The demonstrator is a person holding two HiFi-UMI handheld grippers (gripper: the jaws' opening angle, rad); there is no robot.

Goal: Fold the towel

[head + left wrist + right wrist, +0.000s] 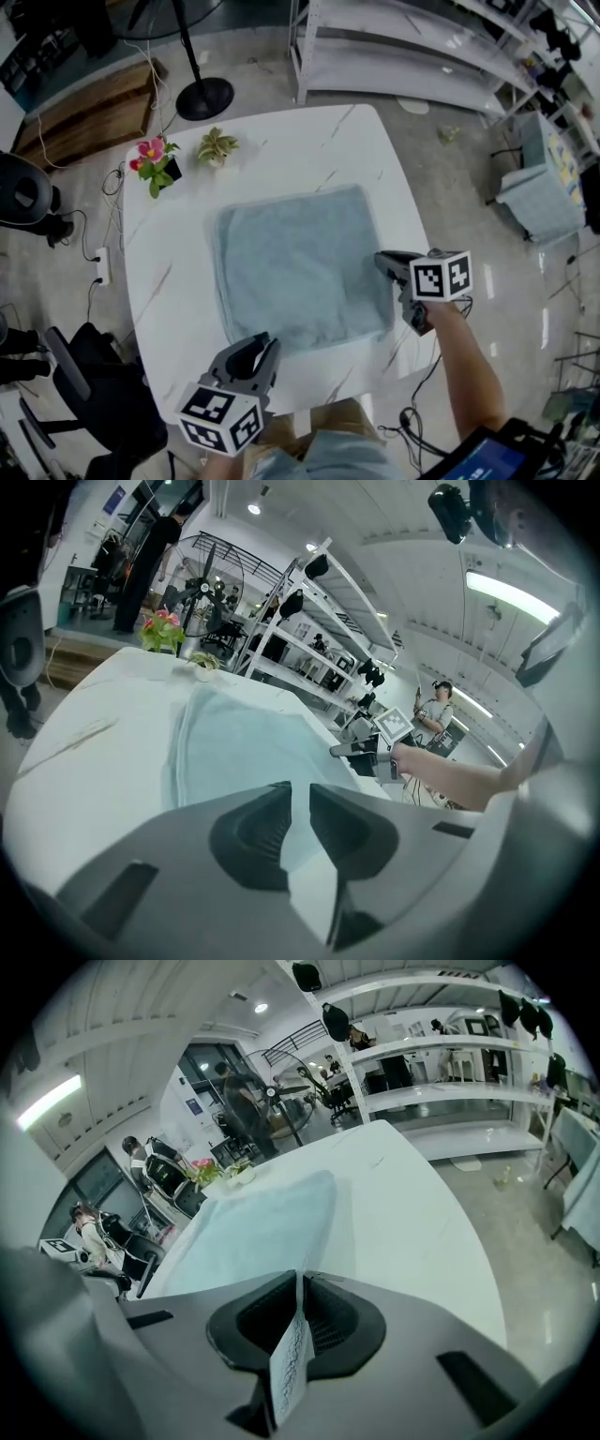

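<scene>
- Right hand-held gripper [298, 1321] was clenched on the towel [300, 267], at its right edge.
- Left hand-held gripper [298, 808] hung released at the near edge.
- Next, likely: left pinch, then 2-handed fold.

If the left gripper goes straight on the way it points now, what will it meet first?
Most likely the left gripper meets the near edge of the towel, lying on the table; depth unclear.

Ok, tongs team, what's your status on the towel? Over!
Right tongs shut on towel edge. Left tongs open over near corner, nothing gripped. Towel spread out, unfolded. Two plants at far table corner, clear of it.
</scene>
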